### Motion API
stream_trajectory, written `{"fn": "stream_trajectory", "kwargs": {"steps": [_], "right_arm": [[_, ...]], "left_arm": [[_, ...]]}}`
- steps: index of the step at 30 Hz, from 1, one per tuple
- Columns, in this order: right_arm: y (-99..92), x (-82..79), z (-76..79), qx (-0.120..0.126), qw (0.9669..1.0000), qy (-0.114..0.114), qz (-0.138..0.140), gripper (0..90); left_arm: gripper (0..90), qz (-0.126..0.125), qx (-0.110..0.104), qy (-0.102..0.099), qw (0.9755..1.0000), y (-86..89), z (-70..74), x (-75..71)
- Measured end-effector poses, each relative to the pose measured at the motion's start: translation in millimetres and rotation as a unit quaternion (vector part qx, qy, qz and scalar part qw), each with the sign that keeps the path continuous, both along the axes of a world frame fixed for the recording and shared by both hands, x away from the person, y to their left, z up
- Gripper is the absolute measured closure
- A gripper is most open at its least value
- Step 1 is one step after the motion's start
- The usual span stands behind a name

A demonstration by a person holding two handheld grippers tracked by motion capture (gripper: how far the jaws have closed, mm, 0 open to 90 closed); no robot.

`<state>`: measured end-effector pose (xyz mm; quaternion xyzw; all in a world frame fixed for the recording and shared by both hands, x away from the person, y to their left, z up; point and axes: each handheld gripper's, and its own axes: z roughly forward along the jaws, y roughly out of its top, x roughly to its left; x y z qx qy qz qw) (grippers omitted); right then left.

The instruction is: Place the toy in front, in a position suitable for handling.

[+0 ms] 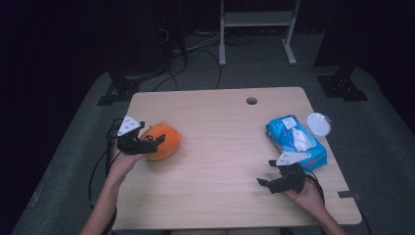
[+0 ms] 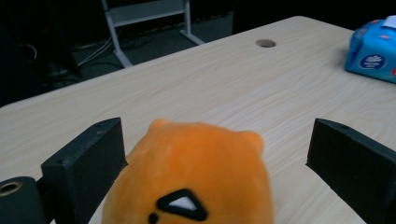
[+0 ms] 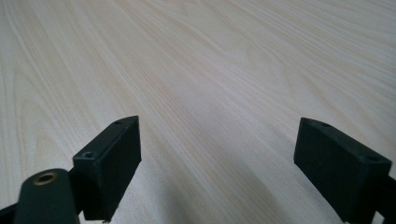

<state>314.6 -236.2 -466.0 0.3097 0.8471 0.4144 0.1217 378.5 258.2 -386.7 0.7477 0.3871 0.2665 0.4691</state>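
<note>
The room around the wooden table is nearly black, so the floor, the cables and the white frame at the far end are only dimly readable in the high view. In the left gripper view the orange plush toy is cut off by the bottom edge, so its lower face is hidden past a small black-and-white triangular mark, and the blue wipes pack is cropped at the right edge. The left gripper sits at the table's left side with its jaws spread wide around the toy: the toy lies between them, close against the jaw on the left of that view, probably touching it though the contact line is too blurred to be sure, and clearly apart from the jaw on the right. The right gripper rests low near the table's front right, just in front of the wipes pack, its jaws spread wide with only bare wood grain between them, gripping nothing. A tissue sticks up from the pack's top opening, and a round white lid lies just beside the pack's far right corner, near the table edge. The toy is well apart from the pack, across the table.
</note>
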Motion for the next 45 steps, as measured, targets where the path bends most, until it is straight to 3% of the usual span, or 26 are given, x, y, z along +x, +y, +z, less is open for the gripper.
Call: {"fn": "stream_trajectory", "kwargs": {"steps": [4, 7, 13, 28, 31, 32, 33, 39, 42, 45], "right_arm": [[1.2, -0.8, 0.8, 0.0, 1.0, -0.001, 0.002, 13.9], [3.1, -0.9, -0.5, 0.002, 1.0, 0.006, 0.005, 13.9], [5.9, -3.2, 1.6, 0.008, 0.9999, 0.003, 0.012, 13.9], [8.3, -5.1, 2.7, 0.003, 0.9998, 0.002, 0.019, 13.9], [8.3, -4.9, 3.4, 0.007, 0.9998, 0.002, 0.017, 13.9], [8.3, -4.9, 3.4, 0.007, 0.9998, 0.002, 0.017, 13.9], [8.5, -4.9, 2.8, 0.005, 0.9998, 0.004, 0.018, 13.9], [6.4, -7.2, 5.4, 0.005, 0.9998, -0.006, 0.019, 13.9], [4.6, -6.7, 5.7, 0.008, 0.9998, -0.003, 0.016, 13.9], [1.5, -6.3, 5.7, 0.008, 0.9999, -0.004, 0.013, 13.9]], "left_arm": [[3.9, 0.012, -0.006, 0.015, 0.9998, 6.8, -10.8, 8.3], [3.9, 0.021, -0.008, 0.04, 0.999, 10.2, -23.9, 16.7], [3.4, 0.014, 0.001, 0.063, 0.9979, 8.5, -39.1, 20.5], [2.6, -0.021, 0.048, 0.062, 0.9967, 4.0, -52.0, 15.6], [15.4, -0.004, 0.053, 0.066, 0.9964, 3.7, -49.9, 15.6], [15.4, 0.0, 0.051, 0.069, 0.9963, 3.3, -48.7, 15.8], [22.2, 0.005, 0.056, 0.07, 0.996, 2.2, -45.7, 15.8], [36.1, 0.01, 0.061, 0.064, 0.996, -3.8, -34.6, 16.1], [38.9, 0.008, 0.059, 0.061, 0.9963, -4.1, -31.4, 16.2], [39.5, 0.021, 0.045, 0.047, 0.9977, -4.0, -24.9, 13.8]]}}
